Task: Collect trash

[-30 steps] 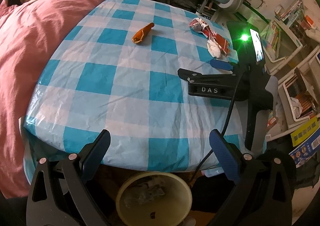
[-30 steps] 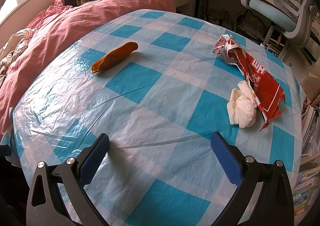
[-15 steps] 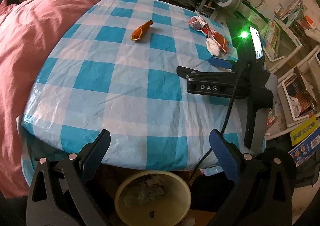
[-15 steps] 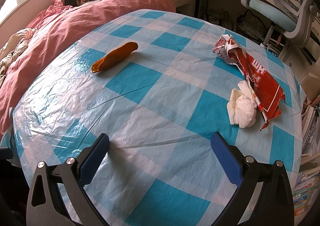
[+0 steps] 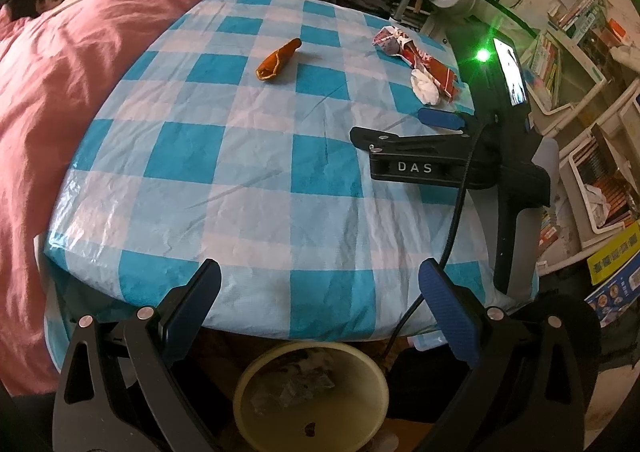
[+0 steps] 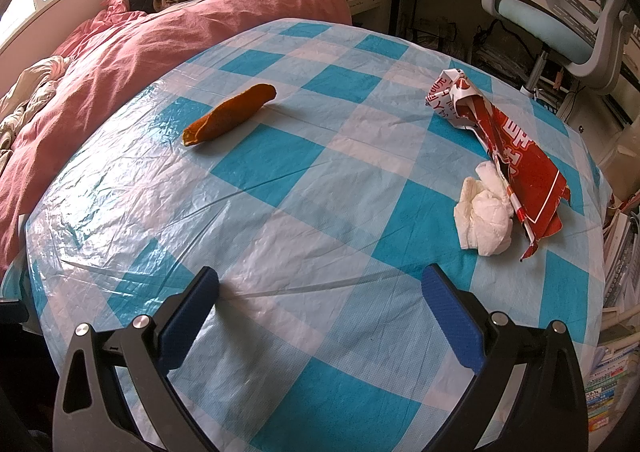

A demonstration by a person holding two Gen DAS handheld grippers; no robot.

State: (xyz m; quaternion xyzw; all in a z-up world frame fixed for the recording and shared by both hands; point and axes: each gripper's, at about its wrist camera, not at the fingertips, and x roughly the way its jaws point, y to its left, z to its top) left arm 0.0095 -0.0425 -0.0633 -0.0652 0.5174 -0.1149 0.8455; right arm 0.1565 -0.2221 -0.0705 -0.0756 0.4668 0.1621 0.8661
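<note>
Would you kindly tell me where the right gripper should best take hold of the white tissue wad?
Probably across the tissue wad's rounded bulge, coming from above on its left, open side; the red wrapper touches its right edge. The right gripper is already open.

Our left hand-held gripper (image 5: 319, 284) and right hand-held gripper (image 6: 320, 290): black frames, blue ribbed pads, silver screws; right marked "DAS", black cable.

Bin (image 5: 256, 392) cut off by bottom edge, its contents blurred
</note>
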